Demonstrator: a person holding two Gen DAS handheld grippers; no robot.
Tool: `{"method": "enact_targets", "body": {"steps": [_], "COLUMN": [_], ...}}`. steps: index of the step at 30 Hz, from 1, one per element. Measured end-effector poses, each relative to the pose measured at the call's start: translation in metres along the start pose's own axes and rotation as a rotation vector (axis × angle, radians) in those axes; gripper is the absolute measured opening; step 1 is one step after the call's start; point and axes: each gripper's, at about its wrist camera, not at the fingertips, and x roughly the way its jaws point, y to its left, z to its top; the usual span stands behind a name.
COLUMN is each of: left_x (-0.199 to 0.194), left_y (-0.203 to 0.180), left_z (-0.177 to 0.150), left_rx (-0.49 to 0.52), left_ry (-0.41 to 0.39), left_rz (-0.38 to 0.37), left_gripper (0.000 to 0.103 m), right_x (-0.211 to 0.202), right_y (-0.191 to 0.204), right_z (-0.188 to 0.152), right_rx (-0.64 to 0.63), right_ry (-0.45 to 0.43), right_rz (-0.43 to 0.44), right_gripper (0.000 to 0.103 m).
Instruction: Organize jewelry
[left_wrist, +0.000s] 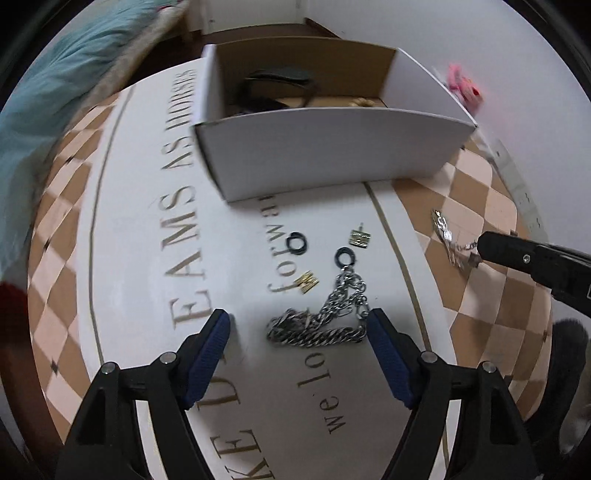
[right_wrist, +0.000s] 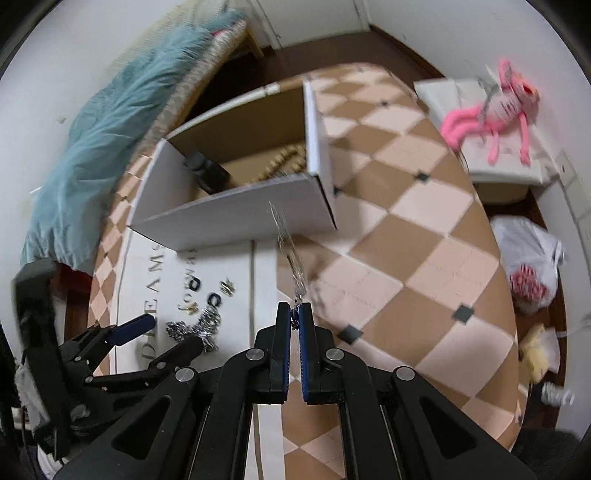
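The left gripper (left_wrist: 298, 325) has its jaws spread wide and holds nothing; they sit low on either side of a heaped silver chain (left_wrist: 319, 317) on the bench (left_wrist: 480, 206), the right finger's tip touching or just beside the chain's end. The right gripper (right_wrist: 294, 314) has its jaws pressed nearly together on one end of a thin silver pendant (right_wrist: 290, 251). The pendant's long axis runs straight ahead from the fingertips, its free end pointing toward the near wall of the white box (right_wrist: 236, 218).

The left wrist view shows the loose pieces clearly: two dark rings (left_wrist: 297, 243) and two small gold earrings (left_wrist: 359, 238) between the chain and the box, with a dark item and beads inside the box. The right wrist view shows the same pieces small and blurred, and also a pink plush toy (right_wrist: 495, 107) on a white block and a plastic bag (right_wrist: 528, 258) beyond the bench edge.
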Motion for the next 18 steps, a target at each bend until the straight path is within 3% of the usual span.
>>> {"method": "enact_targets", "body": {"steps": [2, 3, 4, 5, 11, 18], "left_x": [0.000, -0.001, -0.002, -0.003, -0.003, -0.050], "left_y": [-0.006, -0.009, -0.013, -0.014, -0.014, 0.003], "left_z": [0.002, 0.003, 0.006, 0.007, 0.002, 0.006], "left_rx": [0.051, 0.056, 0.057, 0.053, -0.046, -0.168], "left_ry": [-0.018, -0.010, 0.000, 0.004, -0.037, -0.154], "left_rz": [-0.016, -0.026, -0.055, -0.074, -0.113, -0.187], "left_gripper": [0.060, 0.045, 0.015, 0.005, 0.003, 0.003], "right_x": [0.001, 0.001, 0.000, -0.001, -0.010, -0.047], "right_y": [-0.002, -0.003, -0.002, -0.002, -0.006, 0.003], "right_z": [0.001, 0.001, 0.002, 0.002, -0.001, 0.006], "right_rx": [0.011, 0.018, 0.018, 0.014, 0.019, 0.002], "right_ry": [0.031, 0.043, 0.054, 0.060, 0.043, -0.059], "right_rz": [-0.012, -0.011, -0.019, -0.024, 0.009, 0.114], "right_gripper": [0.004, 0.004, 0.004, 0.004, 0.004, 0.004]}}
